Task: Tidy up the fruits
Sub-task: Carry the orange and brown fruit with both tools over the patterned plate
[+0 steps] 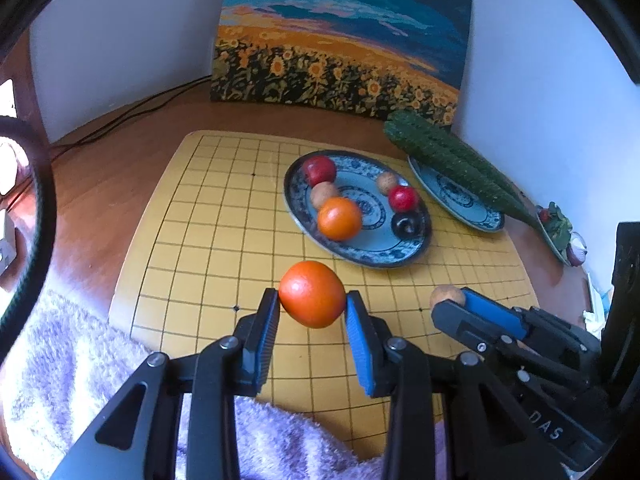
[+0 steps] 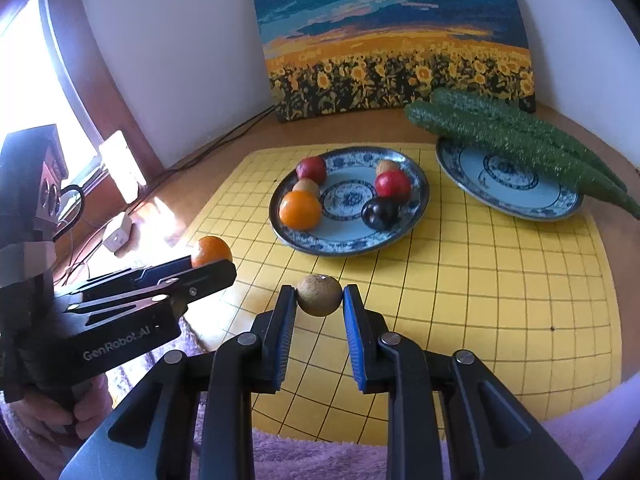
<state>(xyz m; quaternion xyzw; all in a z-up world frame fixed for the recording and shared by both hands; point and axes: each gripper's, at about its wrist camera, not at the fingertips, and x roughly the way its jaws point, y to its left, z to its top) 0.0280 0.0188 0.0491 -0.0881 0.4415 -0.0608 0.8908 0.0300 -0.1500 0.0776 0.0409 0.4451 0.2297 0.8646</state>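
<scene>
My left gripper (image 1: 313, 300) is shut on an orange (image 1: 312, 294), held above the yellow grid board (image 1: 208, 208); it also shows in the right wrist view (image 2: 211, 251). My right gripper (image 2: 319, 296) is shut on a small brown fruit (image 2: 319, 295), also above the board; it shows in the left wrist view (image 1: 447, 295). A blue-patterned plate (image 1: 376, 248) ahead holds another orange (image 1: 339, 218), two red fruits, two small brown fruits and a dark plum (image 1: 406, 224).
A second blue-patterned plate (image 2: 516, 196) at the right carries long green cucumbers (image 2: 520, 140). A sunflower painting (image 2: 392, 40) leans on the wall behind. Cables run along the wooden table at the left. A purple fluffy cloth (image 1: 80, 360) lies at the near edge.
</scene>
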